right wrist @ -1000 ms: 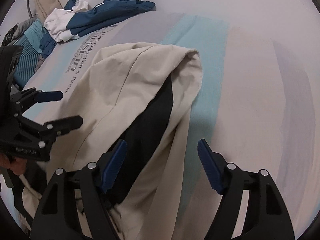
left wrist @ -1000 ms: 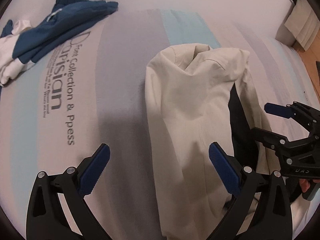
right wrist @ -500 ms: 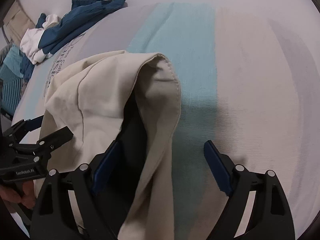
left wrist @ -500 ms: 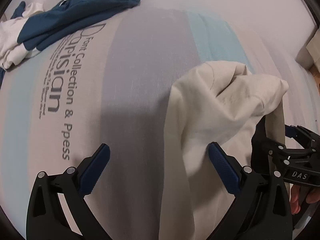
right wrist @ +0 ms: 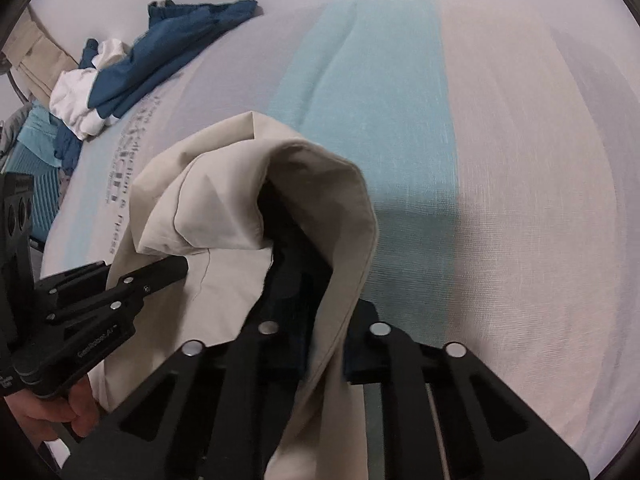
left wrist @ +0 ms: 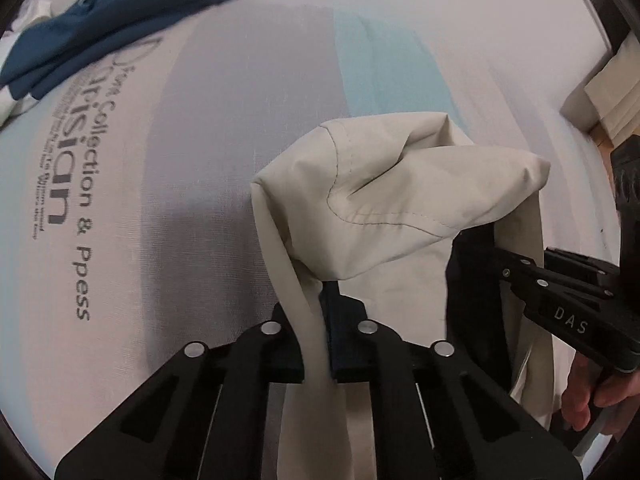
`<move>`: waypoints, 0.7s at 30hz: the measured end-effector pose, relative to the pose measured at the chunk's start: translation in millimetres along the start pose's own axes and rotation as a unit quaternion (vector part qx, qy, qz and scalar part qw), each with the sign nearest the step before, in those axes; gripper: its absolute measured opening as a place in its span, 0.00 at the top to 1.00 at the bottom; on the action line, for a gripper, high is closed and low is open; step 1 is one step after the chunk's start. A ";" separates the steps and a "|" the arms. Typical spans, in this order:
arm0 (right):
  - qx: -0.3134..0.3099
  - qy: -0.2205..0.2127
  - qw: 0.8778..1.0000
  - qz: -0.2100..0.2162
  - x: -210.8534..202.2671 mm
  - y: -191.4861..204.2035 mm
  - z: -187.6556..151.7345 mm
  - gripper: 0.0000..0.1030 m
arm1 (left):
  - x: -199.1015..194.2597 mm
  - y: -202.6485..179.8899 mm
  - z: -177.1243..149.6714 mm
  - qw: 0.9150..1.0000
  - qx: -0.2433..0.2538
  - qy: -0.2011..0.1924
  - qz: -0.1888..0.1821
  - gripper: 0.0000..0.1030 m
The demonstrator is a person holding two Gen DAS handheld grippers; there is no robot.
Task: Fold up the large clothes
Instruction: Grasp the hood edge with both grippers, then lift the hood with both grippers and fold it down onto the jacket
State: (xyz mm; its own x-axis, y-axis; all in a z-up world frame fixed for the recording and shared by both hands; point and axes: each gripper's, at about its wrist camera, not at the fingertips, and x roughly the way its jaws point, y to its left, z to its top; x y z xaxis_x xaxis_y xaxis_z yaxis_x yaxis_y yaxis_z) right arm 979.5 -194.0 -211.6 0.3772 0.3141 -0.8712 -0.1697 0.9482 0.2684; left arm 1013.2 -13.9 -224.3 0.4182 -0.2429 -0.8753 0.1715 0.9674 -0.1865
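- Left hand-held gripper (left wrist: 318,344) clenched on beige garment (left wrist: 400,184) edge, lifting it off the bed (left wrist: 240,120).
- Right hand-held gripper (right wrist: 326,344) clamping the opposite edge, probably to spread it.

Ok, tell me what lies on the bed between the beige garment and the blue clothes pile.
Only bare striped bed sheet with printed lettering separates the beige garment from the blue clothes pile, seen in the left wrist view.

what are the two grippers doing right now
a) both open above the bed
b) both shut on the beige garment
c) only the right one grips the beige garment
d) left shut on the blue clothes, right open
b: the left gripper and the right gripper each have beige garment fabric pinched between closed fingers.
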 end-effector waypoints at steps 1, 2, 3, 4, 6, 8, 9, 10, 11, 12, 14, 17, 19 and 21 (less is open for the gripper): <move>0.001 -0.006 1.000 -0.001 -4.3 0.7 -0.7 0.93 | -5.3 0.7 -0.6 1.000 -0.001 -0.008 0.000 0.96; 0.000 -0.017 1.000 -0.006 -12.7 2.6 -2.4 0.94 | -11.0 1.4 -1.2 1.000 -0.002 -0.016 -0.001 0.96; -0.003 -0.023 1.000 -0.010 -18.0 4.2 -3.5 0.94 | -16.7 4.1 -1.9 1.000 -0.003 -0.022 -0.002 0.97; -0.008 -0.034 0.999 -0.022 -25.7 6.3 -6.1 0.94 | -25.2 5.1 -2.2 1.000 -0.005 -0.030 -0.002 0.97; -0.032 -0.056 0.997 -0.036 -45.8 15.5 -13.8 0.94 | -38.4 6.4 -3.4 0.999 -0.011 -0.044 0.000 0.97; -0.063 -0.081 0.993 -0.053 -67.6 27.6 -22.3 0.95 | -60.6 1.2 -7.8 0.998 0.000 -0.069 0.003 0.97; -0.074 -0.096 0.991 -0.057 -80.7 33.0 -27.9 0.95 | -72.7 -2.4 -11.7 0.997 0.005 -0.081 0.004 0.97; -0.079 -0.106 0.989 -0.060 -89.0 36.3 -31.3 0.95 | -79.8 -7.5 -8.7 0.996 0.006 -0.091 0.003 0.97; -0.088 -0.117 0.987 -0.065 -100.7 41.0 -38.1 0.95 | -91.8 -10.2 -13.2 0.994 0.010 -0.104 0.005 0.97; -0.092 -0.128 0.985 -0.067 -111.8 44.1 -45.0 0.95 | -104.1 -15.1 -22.7 0.993 0.013 -0.116 0.010 0.97; -0.105 -0.140 0.982 -0.074 -128.7 50.9 -57.3 0.95 | -131.6 -19.8 -40.0 0.988 0.008 -0.153 0.009 0.97; -0.129 -0.160 0.975 -0.087 -153.8 64.5 -78.4 0.95 | -165.3 -34.5 -72.0 0.982 0.017 -0.187 0.025 0.97; -0.136 -0.170 0.972 -0.088 -170.6 71.6 -95.3 0.95 | -181.5 -41.3 -91.9 0.979 0.018 -0.201 0.034 0.97; -0.142 -0.179 0.969 -0.090 -185.1 77.4 -112.2 0.95 | -196.1 -43.2 -109.1 0.977 0.015 -0.209 0.036 0.97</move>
State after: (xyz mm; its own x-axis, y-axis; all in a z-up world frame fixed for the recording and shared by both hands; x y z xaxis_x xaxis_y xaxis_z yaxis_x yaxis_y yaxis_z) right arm 794.4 -184.0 -75.8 0.7075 0.1882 -0.6812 -0.2965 0.9540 -0.0443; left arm 826.4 -0.2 -93.3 0.7567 -0.1878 -0.6262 0.1516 0.9821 -0.1114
